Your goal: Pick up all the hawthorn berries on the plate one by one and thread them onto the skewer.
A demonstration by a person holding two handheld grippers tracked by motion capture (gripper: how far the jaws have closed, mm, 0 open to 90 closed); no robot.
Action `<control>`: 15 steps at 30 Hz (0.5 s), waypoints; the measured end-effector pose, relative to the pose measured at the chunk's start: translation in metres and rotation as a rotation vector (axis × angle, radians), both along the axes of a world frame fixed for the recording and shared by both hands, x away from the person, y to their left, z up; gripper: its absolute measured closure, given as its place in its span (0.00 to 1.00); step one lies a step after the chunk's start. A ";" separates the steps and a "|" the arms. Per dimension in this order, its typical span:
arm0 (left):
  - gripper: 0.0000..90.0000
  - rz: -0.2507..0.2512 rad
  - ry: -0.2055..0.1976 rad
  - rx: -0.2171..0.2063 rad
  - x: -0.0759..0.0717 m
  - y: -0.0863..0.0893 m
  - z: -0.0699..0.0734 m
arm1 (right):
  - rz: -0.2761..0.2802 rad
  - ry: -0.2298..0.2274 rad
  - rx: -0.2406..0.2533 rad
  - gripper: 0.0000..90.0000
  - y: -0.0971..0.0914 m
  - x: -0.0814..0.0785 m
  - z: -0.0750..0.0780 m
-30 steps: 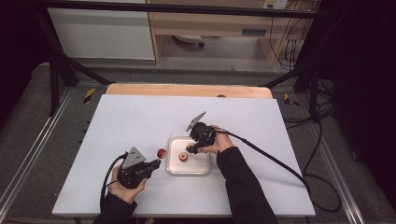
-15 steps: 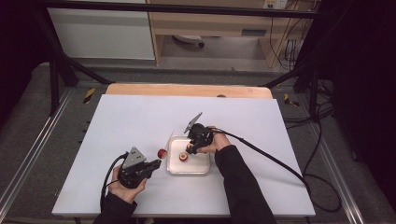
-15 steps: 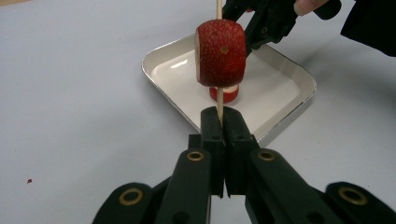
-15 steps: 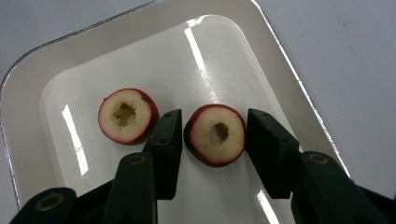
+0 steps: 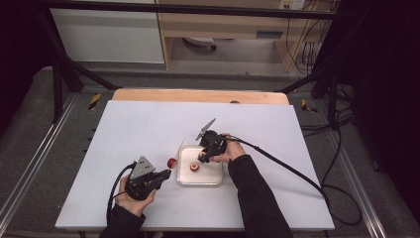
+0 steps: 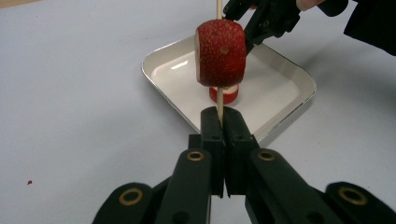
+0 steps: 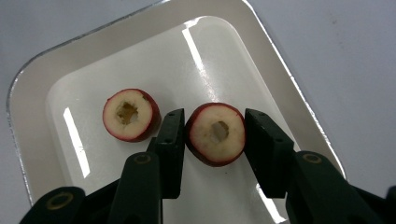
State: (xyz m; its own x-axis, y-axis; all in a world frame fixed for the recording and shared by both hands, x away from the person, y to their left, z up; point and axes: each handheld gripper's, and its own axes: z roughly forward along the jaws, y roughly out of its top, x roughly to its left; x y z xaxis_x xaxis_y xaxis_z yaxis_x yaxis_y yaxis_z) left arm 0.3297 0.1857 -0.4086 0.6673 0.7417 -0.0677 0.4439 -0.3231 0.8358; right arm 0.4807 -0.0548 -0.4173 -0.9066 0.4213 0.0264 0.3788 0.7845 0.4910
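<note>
Landmark: we took the white tray (image 5: 216, 179) on the table (image 5: 129, 129) as our reference throughout.
Left gripper (image 6: 219, 122): we had it off the tray's left edge, jaws pressed together on the thin wooden skewer (image 6: 218, 9).
Skewer load: we already had one red fruit piece (image 6: 220, 52) threaded on it, held up over the tray's near rim.
Right gripper (image 7: 215, 131): we had it down inside the tray, jaws just closing around the cored fruit slice (image 7: 216, 134), pads at its sides.
Grip: the left pad looked in contact; of the right pad we could not tell.
Second slice (image 7: 130, 114): it lay flat in the tray, just beside the gripped one and apart from it.
Risk, squeeze: we judged the soft slice could split if the jaws bit too hard.
Risk, lift: a one-sided hold could let it tip or drop back.
Risk, neighbour: the outer jaw might nudge the second slice.
Risk, threading: a tilted slice would miss the skewer tip.
</note>
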 end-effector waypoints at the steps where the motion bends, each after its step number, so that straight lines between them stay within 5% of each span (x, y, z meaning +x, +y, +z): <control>1: 0.98 0.001 -0.002 -0.001 0.000 0.000 0.000 | -0.005 -0.002 0.013 0.67 -0.001 -0.001 0.002; 5: 0.98 0.001 -0.005 -0.003 -0.001 0.000 0.001 | -0.036 -0.017 0.064 0.67 -0.005 -0.006 0.014; 15: 0.98 -0.005 -0.013 -0.006 -0.003 -0.004 0.001 | -0.186 -0.029 0.291 0.67 -0.024 -0.024 0.032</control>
